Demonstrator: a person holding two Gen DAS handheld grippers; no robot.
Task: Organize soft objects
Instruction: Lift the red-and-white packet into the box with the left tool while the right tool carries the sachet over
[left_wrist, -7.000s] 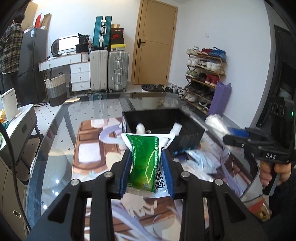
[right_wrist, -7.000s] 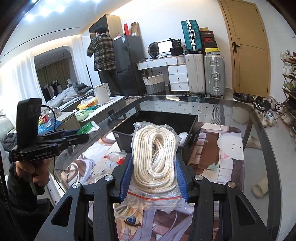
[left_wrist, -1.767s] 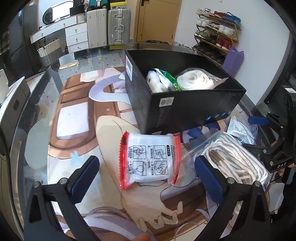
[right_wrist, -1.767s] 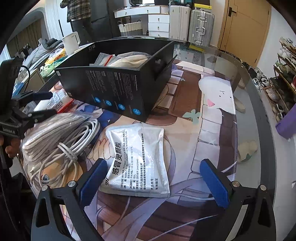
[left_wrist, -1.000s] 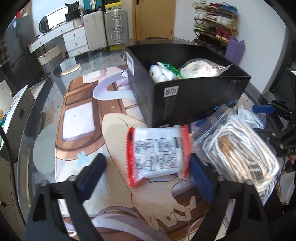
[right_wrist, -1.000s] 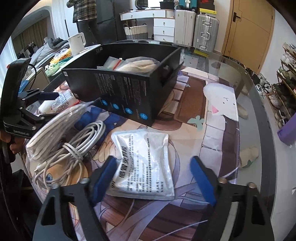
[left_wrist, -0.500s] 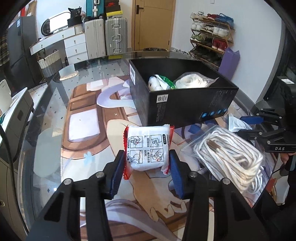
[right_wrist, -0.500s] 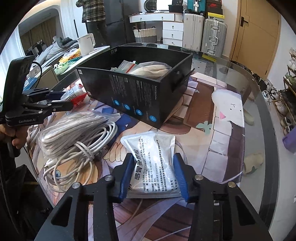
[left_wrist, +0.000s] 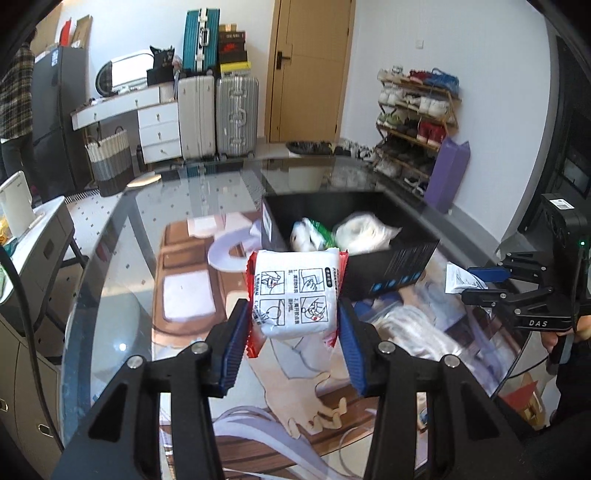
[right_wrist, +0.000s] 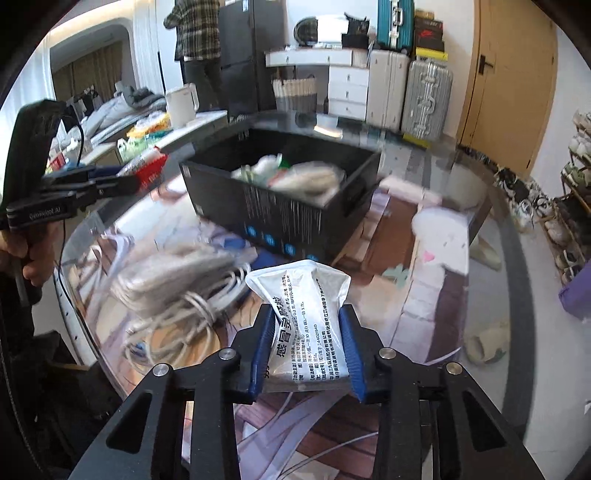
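My left gripper (left_wrist: 293, 341) is shut on a white packet with red ends (left_wrist: 297, 291) and holds it above the table, short of the black box (left_wrist: 391, 264). My right gripper (right_wrist: 304, 345) is shut on a silver foil pouch with black print (right_wrist: 306, 321), lifted above the table in front of the black box (right_wrist: 280, 218). The box holds a bagged white rope, a green packet and a white bundle (left_wrist: 347, 232). Each gripper shows in the other's view: the right one (left_wrist: 480, 284) with its pouch, the left one (right_wrist: 129, 181) with its packet.
A bagged coil of white rope (right_wrist: 173, 273) and loose white cable (right_wrist: 177, 321) lie on the glass table (left_wrist: 110, 295) left of the right gripper. A printed mat covers the tabletop. Suitcases, drawers, a door and a shoe rack stand beyond the table.
Both grippers have lifted their packets off the table and tilted up toward the box. A second ago both were open around the packets; they closed on them half a second ago.
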